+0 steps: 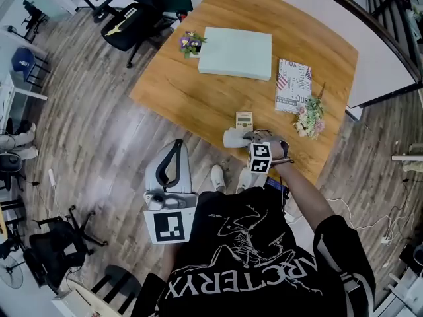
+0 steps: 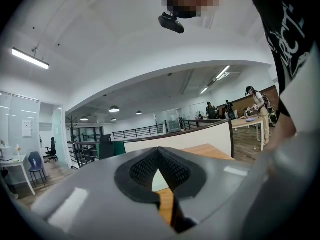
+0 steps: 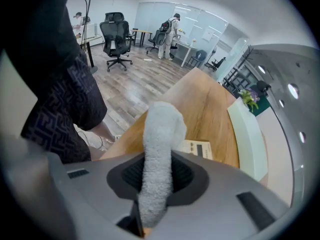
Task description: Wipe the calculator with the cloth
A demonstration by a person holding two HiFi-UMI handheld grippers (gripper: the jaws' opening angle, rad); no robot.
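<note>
**A:** What is the right tool [image 3: 158,171] doing?

**B:** Its two jaws are pressed tight on the grey cloth [image 3: 159,126]. The cloth is rolled up thick. Its loose end pokes out past the jaws.

**A:** Where is the calculator [image 3: 199,148]?

**B:** It lies flat on the wooden surface [image 3: 210,104], just past the loose end of the cloth and a bit to one side. In the head view, the cloth is at the calculator's near end, the end by the person. I can't tell if they touch.

**A:** And the left tool [image 2: 159,156]?

**B:** Its jaws are pressed together with nothing in them. It is well away from the calculator, off the surface, over the floor by the person's body.

**A:** So which step is this?

**B:** I think the cloth is in hand and the wiping is right at its start, or between two rubs. The cloth doesn't seem to cover the keys.

**A:** What comes next?

**B:** The right tool should slide the cloth forward onto the calculator and rub softly. Nothing holds the calculator down, so I think a hard push could shove it along, maybe toward the flowers [image 1: 309,119] beside it. The left tool could come over and steady it.
</note>
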